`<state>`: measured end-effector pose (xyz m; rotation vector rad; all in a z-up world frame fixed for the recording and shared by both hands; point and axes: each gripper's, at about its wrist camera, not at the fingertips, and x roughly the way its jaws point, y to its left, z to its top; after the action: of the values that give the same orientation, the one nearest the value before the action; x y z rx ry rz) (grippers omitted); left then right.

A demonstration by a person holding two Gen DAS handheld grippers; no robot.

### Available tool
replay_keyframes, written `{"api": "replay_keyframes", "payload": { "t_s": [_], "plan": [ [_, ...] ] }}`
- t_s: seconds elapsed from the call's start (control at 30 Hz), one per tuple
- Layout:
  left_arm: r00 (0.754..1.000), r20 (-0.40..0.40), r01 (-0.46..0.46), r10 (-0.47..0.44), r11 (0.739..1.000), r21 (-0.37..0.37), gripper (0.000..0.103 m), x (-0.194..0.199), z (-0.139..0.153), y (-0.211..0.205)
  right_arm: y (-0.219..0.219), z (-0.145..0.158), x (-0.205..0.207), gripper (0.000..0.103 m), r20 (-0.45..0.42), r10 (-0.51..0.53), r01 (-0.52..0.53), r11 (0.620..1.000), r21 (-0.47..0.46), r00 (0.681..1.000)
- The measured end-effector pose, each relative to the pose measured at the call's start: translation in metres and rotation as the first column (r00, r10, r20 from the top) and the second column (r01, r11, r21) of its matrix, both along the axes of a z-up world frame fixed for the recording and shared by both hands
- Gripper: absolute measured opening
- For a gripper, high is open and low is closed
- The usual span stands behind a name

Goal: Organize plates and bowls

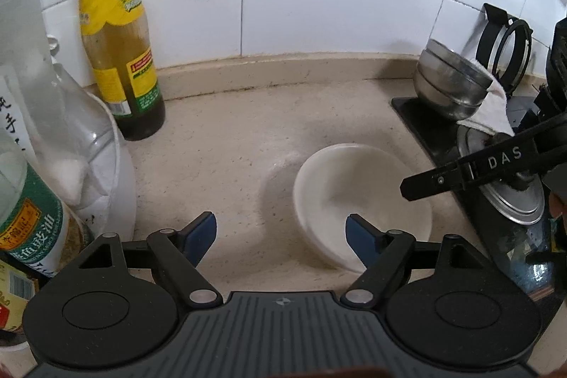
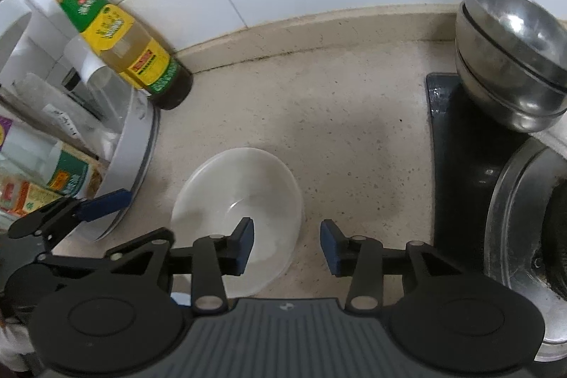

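Observation:
A white bowl (image 1: 361, 197) sits upright on the beige counter; it also shows in the right wrist view (image 2: 241, 201). My left gripper (image 1: 281, 238) is open and empty, its right finger over the bowl's near rim. My right gripper (image 2: 287, 245) is open and empty, straddling the bowl's right rim, with its left finger inside the bowl. Two stacked steel bowls (image 1: 450, 84) stand at the back right on the black stove edge, also in the right wrist view (image 2: 510, 66). The right gripper's arm (image 1: 471, 170) shows in the left wrist view, and the left gripper's finger (image 2: 106, 202) in the right wrist view.
A green-and-yellow sauce bottle (image 1: 117, 34) stands by the tiled wall. A white round container (image 2: 134, 158) and other bottles (image 1: 32, 229) crowd the left. A stove burner (image 2: 524, 236) and a white cloth (image 1: 496, 112) lie on the right.

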<state>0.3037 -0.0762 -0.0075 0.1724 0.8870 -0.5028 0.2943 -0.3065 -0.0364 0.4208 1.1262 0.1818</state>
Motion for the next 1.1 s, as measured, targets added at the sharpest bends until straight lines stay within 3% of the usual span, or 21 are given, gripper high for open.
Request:
{"api": "replay_keyframes", "payload": {
  "t_s": [0.23,0.37,0.7,0.8,0.87,0.9,1.0,1.1],
  "plan": [
    [0.997,-0.074,0.015,-0.022,0.996,-0.093,0.085,0.006,-0.014,0.004,0.000,-0.013,0.007,0.040,-0.016,-0.017,0.018,0.999,0.046,1.000],
    [0.997,-0.057,0.044,-0.050,0.994,-0.101,0.085,0.010,-0.017,0.002,-0.002,-0.013,0.007,0.040,-0.001,-0.032,0.032,0.997,0.075,1.000],
    [0.987,-0.100,0.109,-0.126,0.982,-0.156,0.084,0.022,-0.035,-0.007,0.002,-0.028,0.012,0.040,-0.036,-0.028,0.031,0.995,0.092,0.999],
    [0.982,-0.132,0.109,-0.132,0.979,-0.172,0.070,0.028,-0.044,-0.011,0.001,-0.030,0.013,0.038,-0.046,-0.019,0.023,0.996,0.084,0.999],
    [0.978,-0.164,0.106,-0.132,0.981,-0.161,0.057,0.031,-0.050,-0.014,0.002,-0.029,0.011,0.021,-0.043,-0.007,0.010,0.997,0.070,0.999],
    [0.977,-0.169,0.105,-0.131,0.983,-0.153,0.055,0.032,-0.052,-0.015,0.003,-0.029,0.010,0.013,-0.046,0.001,0.003,0.997,0.076,0.999],
    [0.973,-0.185,0.112,-0.139,0.982,-0.153,0.039,0.035,-0.051,-0.019,0.005,-0.029,0.009,0.013,-0.042,0.023,-0.019,0.997,0.080,0.999],
    [0.970,-0.207,0.100,-0.130,0.983,-0.151,0.038,0.037,-0.050,-0.020,0.006,-0.029,0.010,0.013,-0.041,0.019,-0.016,0.997,0.081,0.999]
  ]
}}
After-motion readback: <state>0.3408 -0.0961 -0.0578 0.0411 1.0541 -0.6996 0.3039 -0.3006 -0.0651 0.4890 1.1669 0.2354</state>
